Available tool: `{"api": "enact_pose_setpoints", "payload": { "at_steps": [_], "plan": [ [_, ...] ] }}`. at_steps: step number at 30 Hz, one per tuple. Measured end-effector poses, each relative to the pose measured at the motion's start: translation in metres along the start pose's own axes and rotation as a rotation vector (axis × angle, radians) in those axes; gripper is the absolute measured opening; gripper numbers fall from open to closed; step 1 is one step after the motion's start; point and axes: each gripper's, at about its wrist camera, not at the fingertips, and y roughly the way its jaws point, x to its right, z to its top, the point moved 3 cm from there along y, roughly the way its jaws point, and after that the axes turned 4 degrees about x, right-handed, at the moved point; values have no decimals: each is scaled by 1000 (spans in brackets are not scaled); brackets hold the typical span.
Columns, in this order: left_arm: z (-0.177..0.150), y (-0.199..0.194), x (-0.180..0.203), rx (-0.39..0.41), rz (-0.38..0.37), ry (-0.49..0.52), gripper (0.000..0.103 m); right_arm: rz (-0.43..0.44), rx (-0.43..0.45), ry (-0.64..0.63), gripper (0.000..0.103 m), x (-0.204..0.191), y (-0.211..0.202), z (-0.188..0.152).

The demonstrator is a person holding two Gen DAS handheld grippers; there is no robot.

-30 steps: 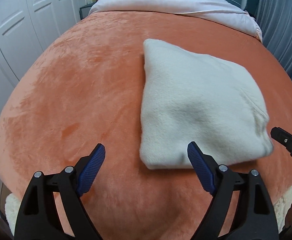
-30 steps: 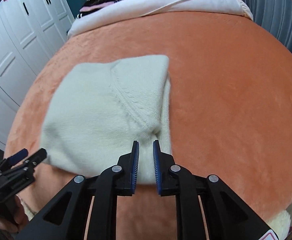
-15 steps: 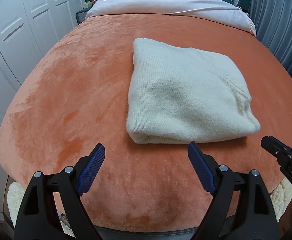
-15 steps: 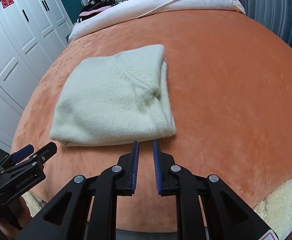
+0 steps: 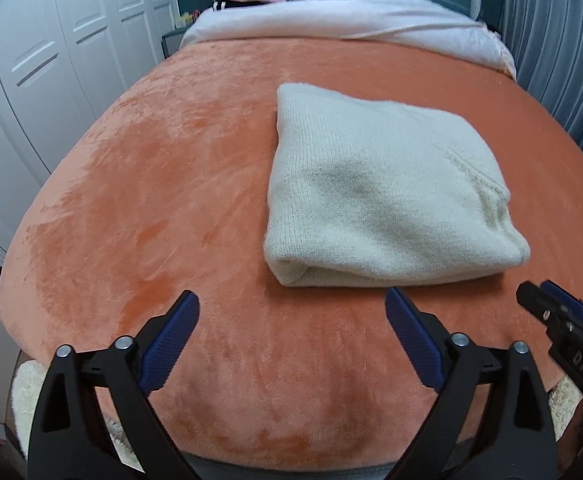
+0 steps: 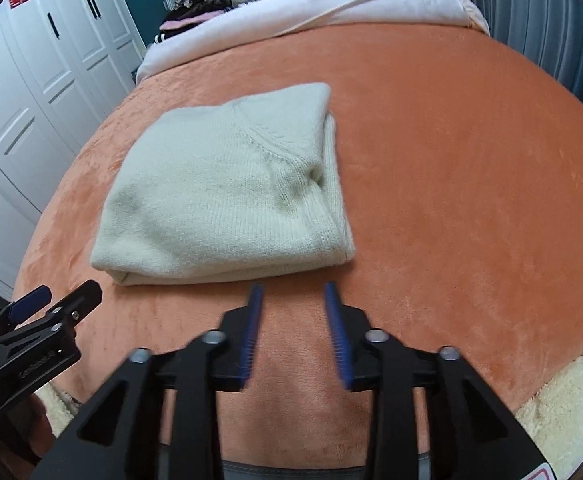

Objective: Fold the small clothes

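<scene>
On the orange blanket [image 5: 163, 184] that fills both wrist views, the one real change is at the right gripper [image 6: 293, 304]: half a second ago its jaws were nearly shut just short of the near hem, and now they stand apart with a clear gap, blurred as if caught mid-swing, holding nothing. Over the same second both tools have backed off toward six o'clock, so bare blanket now shows between their tips and the garment. I take that to mean the last fold on this piece has been let go and the job on it is about finished; the next call is probably to leave it or fetch another item.

The cream knitted sweater [image 5: 383, 192] lies flat as a tidy rectangle, at about one o'clock of centre in the left view and about ten o'clock of centre in the right view [image 6: 227, 188]. Its near edge is a rounded, doubled fold, thick at the corner. A curved seam runs across the top layer. The right-hand side shows stacked edges, slightly uneven.

The left gripper [image 5: 291, 336] is spread wide and empty, its blue pads [image 5: 171, 344] clear of the cloth.

At twelve o'clock, well away, a white duvet [image 5: 351, 20] and a dark heap of clothes [image 6: 207, 0] lie across the head of the bed.
</scene>
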Motion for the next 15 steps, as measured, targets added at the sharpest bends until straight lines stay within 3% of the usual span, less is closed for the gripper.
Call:
{"api": "enact_pose_setpoints", "payload": {
  "at_steps": [2, 10, 15],
  "plan": [
    [-9, 5, 2, 50, 4, 2, 96, -26, 51, -12, 56, 2, 1, -12],
    [-46, 45, 3, 25, 1, -15, 96, -49, 85, -2, 58, 21, 31, -54],
    [-59, 48, 6, 63, 21, 14, 98, -95, 103, -129, 82, 1, 38, -63]
  ]
}}
